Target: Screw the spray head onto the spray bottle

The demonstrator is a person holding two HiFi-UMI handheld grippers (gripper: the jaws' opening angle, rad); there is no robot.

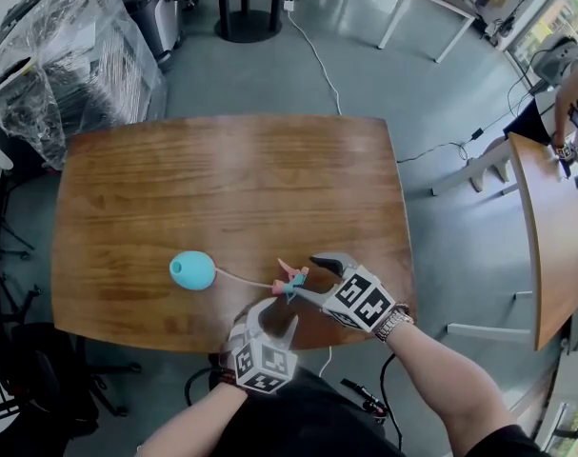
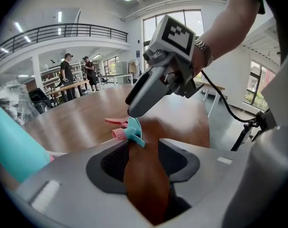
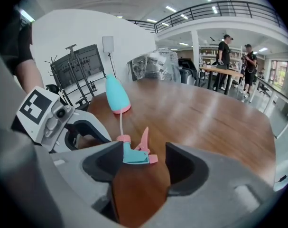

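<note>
A teal spray bottle (image 1: 192,270) stands on the wooden table (image 1: 222,179), left of centre near the front edge. The teal and pink spray head (image 1: 290,281) lies on its side to the right of it, its thin tube trailing toward the bottle. My right gripper (image 1: 309,276) comes in from the right, open, with the spray head (image 3: 134,153) lying between its jaw tips. My left gripper (image 1: 274,314) sits at the front edge just below the spray head (image 2: 129,129), open with only table in its gap. The bottle (image 2: 13,146) looms at the far left of the left gripper view.
Plastic-wrapped equipment (image 1: 69,55) stands off the table's back left corner. A second wooden table (image 1: 550,236) is to the right with a person behind it. A round table base (image 1: 246,12) and a cable (image 1: 317,60) lie on the floor beyond.
</note>
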